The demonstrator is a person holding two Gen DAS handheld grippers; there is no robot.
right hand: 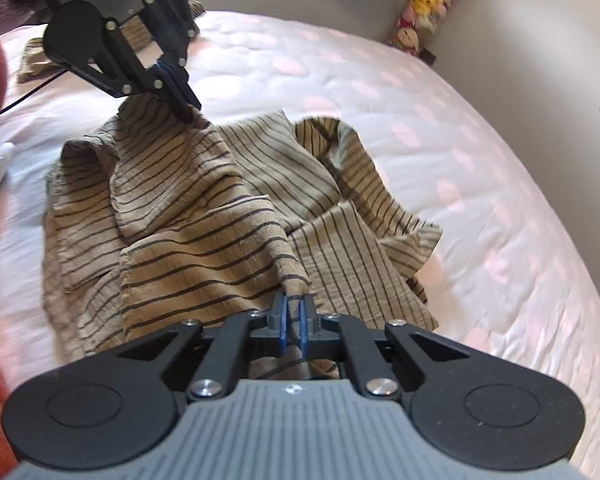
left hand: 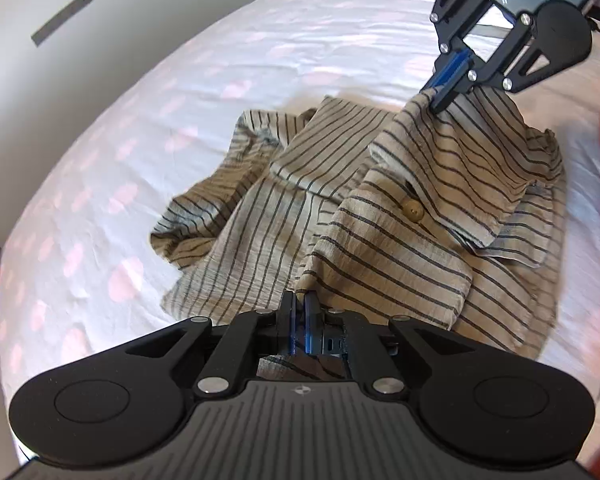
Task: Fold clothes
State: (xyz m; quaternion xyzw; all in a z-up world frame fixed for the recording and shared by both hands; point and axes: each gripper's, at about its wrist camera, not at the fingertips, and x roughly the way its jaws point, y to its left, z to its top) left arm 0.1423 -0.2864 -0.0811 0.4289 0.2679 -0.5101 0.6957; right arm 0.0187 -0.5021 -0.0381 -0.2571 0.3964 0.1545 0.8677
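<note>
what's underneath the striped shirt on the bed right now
The striped shirt lies crumpled on a white bedspread with pink spots, which shows all around it. Both the left gripper and right gripper pinch its fabric. Anything beneath its folds is hidden.

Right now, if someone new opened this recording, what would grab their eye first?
The tan linen shirt with thin dark stripes, lying crumpled mid-fold in the middle of the white bedspread with pale pink spots. Next, the two black claws pinching it: the left claw grips its near edge, and the right claw lifts a peak of fabric at the far side.
</note>
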